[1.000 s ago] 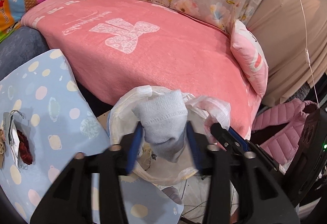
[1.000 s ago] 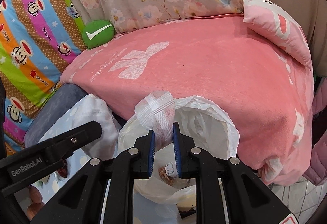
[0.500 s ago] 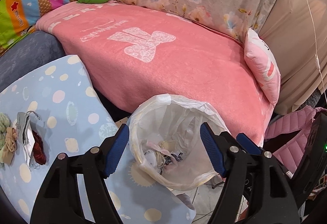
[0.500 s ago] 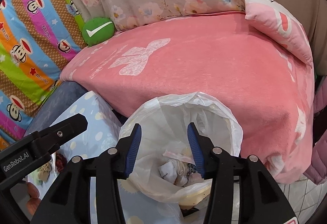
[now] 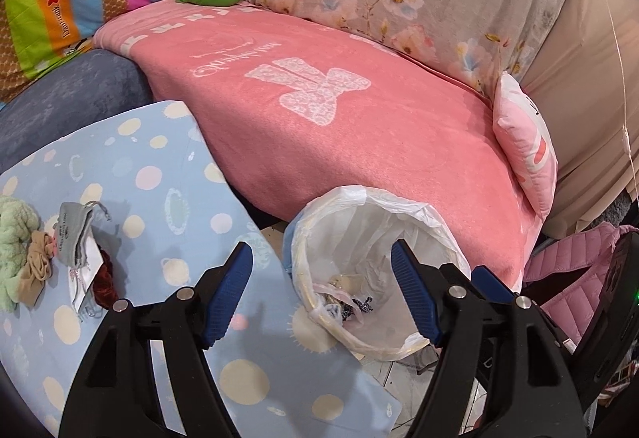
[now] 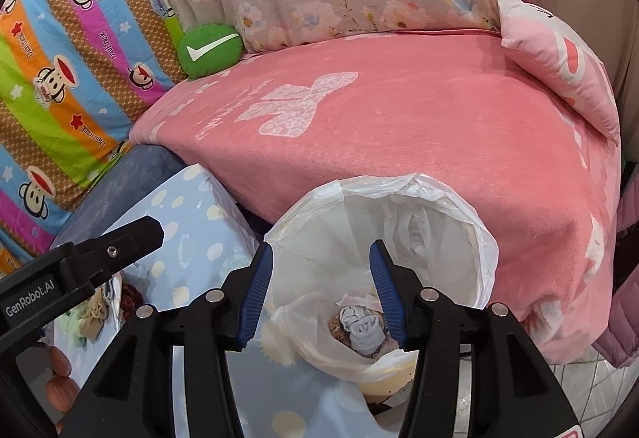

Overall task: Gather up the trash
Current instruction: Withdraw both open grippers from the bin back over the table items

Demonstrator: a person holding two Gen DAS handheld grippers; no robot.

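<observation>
Left wrist view: the left tongs are standing wide apart with nothing between the pads, hanging over the near edge of the bin and the spotted cloth of the desk. Judging by the empty grip and the litter lying in the bin's bottom, a drop is done and the step in hand is going for the next piece. The remaining heap is lying at the far left of the desk, well apart from the bin: a fluffy pale green piece, a tan rag, a grey pouch with a drawstring, a white tag and something dark red, all touching or overlapping. They are looking soft and limp, so the next move is calling for a swing left and a low pinch on one piece, the pouch being topmost and easiest to separate

Right wrist view: the right tongs are also parted and gripping nothing, hovering over the bin's mouth. The liner is white, crinkled and folded over the rim. Deep inside, a rolled grey sock is resting on brownish scraps. The bin is sitting on the floor between the desk and the pink-blanketed bed. The left tool's black body is crossing the lower left, with part of the heap showing beneath it
</observation>
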